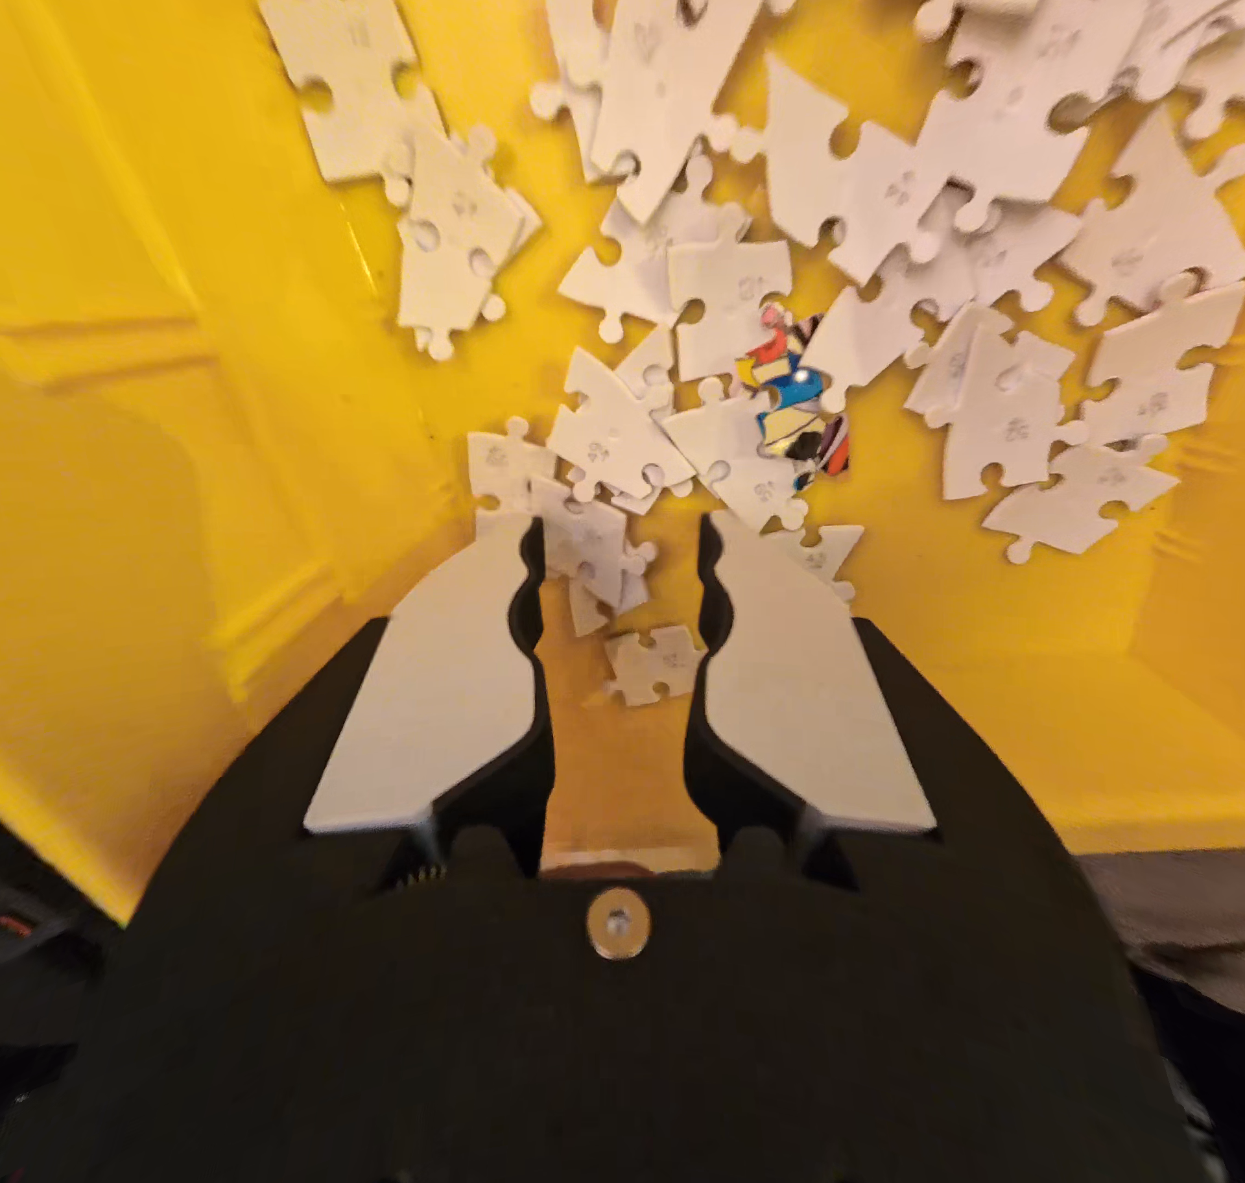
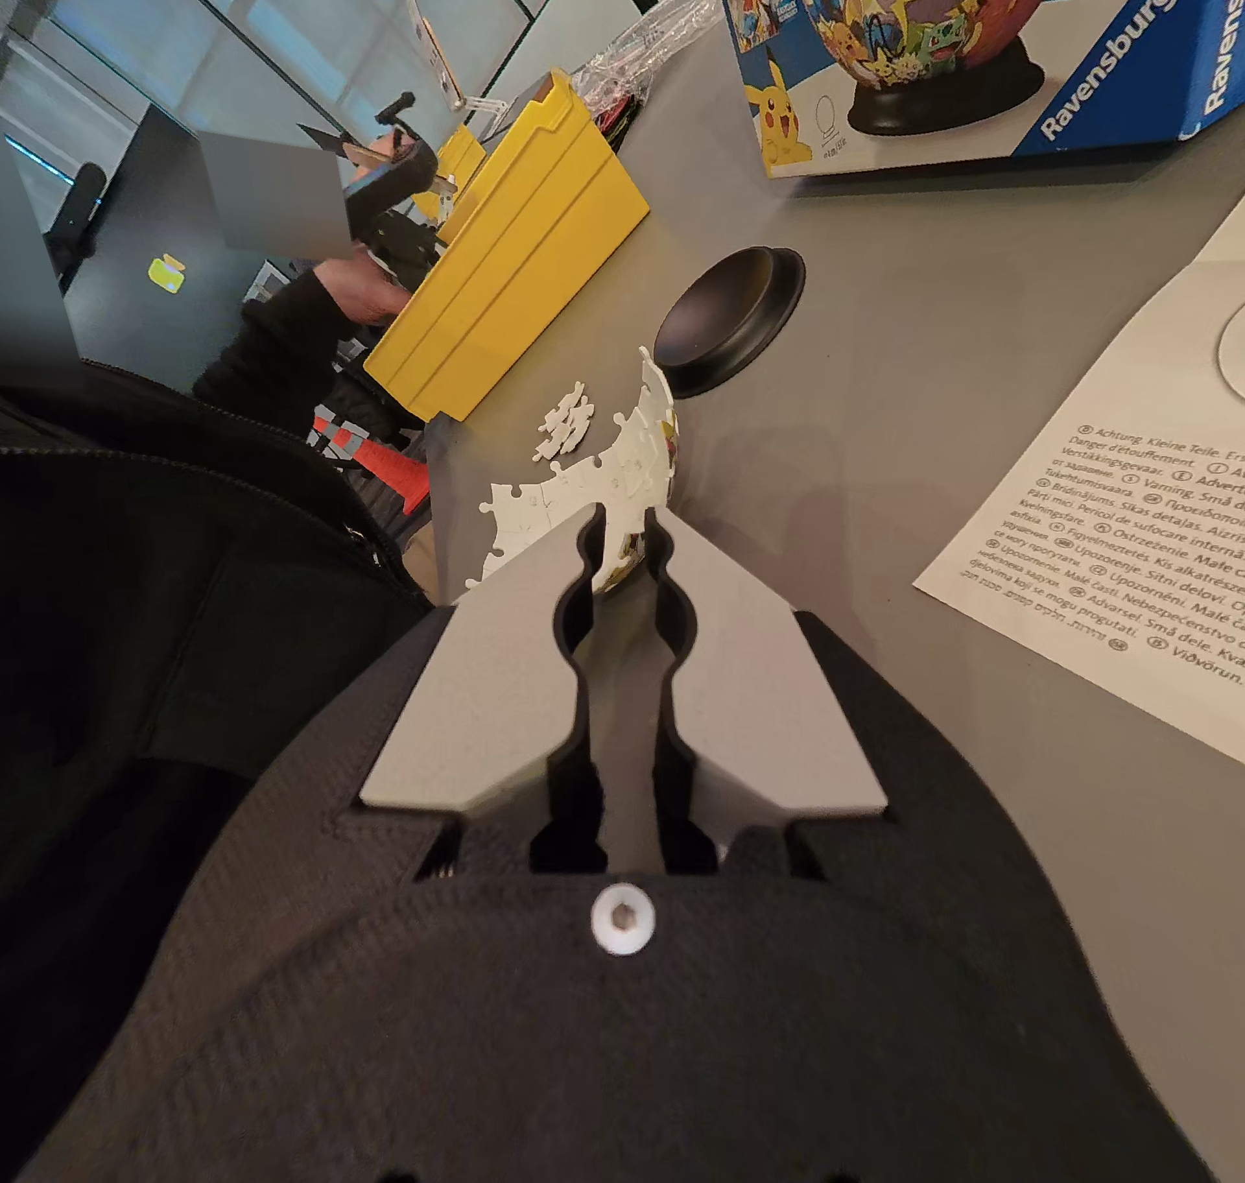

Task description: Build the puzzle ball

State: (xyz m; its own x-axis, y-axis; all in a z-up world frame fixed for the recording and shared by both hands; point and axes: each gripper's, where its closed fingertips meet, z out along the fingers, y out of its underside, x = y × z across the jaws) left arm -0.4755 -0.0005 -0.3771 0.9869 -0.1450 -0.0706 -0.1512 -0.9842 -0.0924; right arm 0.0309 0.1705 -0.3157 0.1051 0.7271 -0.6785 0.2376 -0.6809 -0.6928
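Observation:
My left gripper (image 1: 616, 531) is open and points down into a yellow bin (image 1: 202, 409). The bin holds several white face-down puzzle pieces (image 1: 667, 93) and one colourful face-up piece (image 1: 795, 403). A few small pieces (image 1: 593, 558) lie between and just beyond its fingertips. In the right wrist view my right gripper (image 2: 624, 517) is closed to a narrow gap on the wall of the partly built puzzle ball (image 2: 633, 456). This is a curved white shell with colour on its outside, and it rests on the grey table (image 2: 876, 409).
The yellow bin (image 2: 525, 241) stands at the table's far left edge, with a person's sleeve and hand (image 2: 323, 315) beside it. A black ball stand (image 2: 727, 315), a small cluster of loose pieces (image 2: 566, 419), the puzzle box (image 2: 1010, 39) and a printed sheet (image 2: 1111, 544) lie around the ball.

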